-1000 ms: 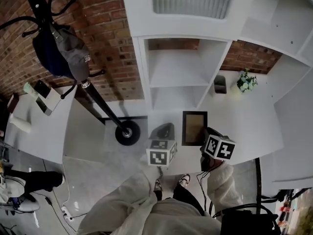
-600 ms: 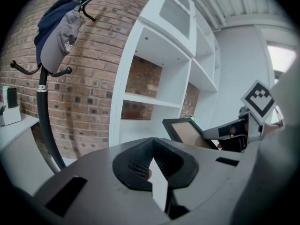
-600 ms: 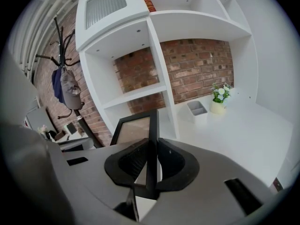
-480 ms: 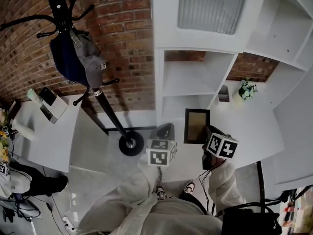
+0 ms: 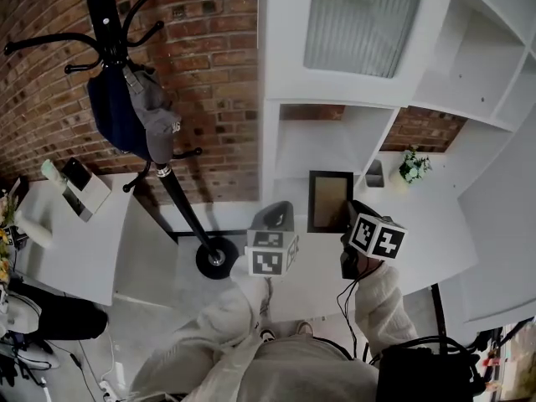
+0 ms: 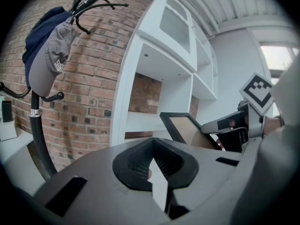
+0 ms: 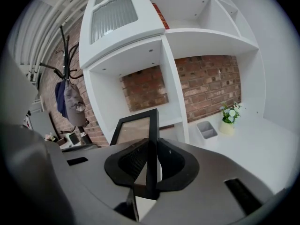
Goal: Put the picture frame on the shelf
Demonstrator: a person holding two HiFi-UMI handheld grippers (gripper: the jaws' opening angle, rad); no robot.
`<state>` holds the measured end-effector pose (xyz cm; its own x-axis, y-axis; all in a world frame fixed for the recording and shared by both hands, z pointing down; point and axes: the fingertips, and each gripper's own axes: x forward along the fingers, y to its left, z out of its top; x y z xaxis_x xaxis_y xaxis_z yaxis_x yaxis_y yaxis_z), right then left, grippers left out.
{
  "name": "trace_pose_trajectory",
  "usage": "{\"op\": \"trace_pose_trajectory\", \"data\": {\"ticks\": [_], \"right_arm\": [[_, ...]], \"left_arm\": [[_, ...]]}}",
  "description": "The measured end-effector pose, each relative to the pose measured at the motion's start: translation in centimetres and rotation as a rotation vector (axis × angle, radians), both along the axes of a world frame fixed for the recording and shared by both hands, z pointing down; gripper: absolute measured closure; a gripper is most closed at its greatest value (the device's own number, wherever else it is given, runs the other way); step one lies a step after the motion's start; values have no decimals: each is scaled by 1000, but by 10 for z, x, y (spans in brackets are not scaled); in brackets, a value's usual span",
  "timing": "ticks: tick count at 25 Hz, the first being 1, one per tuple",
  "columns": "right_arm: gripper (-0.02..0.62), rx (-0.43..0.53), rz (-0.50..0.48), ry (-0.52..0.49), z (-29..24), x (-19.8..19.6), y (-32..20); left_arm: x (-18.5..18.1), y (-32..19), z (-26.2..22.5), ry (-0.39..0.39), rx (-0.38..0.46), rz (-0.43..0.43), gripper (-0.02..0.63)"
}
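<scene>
Since a moment ago the picture frame has come nearer the white shelf — its top edge now reaches the lower opening, which stands bare. The right gripper has its fingers clamped on the frame's right edge. The left gripper — fingers together, empty — is just beside the frame.

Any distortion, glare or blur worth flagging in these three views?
Head view: sharp, muted colours, shelf unit edges bowed. Left gripper view: heavy fisheye, black corners, window at right blown out. Right gripper view: same fisheye and black corners, picture frame crisp between the jaws.
</scene>
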<state>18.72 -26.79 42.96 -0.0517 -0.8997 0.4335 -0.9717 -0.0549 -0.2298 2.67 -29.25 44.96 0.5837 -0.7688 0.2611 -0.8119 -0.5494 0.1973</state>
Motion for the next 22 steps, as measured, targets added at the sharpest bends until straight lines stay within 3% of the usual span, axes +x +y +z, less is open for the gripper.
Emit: {"op": "trace_pose_trajectory", "data": {"ticks": [11,22], "right_arm": [[522,40,-94,-14,-23,-3,-60],[522,39,-144,-26,-36,-11,-112]], "left_arm": [[13,-41,-24,9,37,-78,598],[19,-66,-36,-35,43,-113,598]]}}
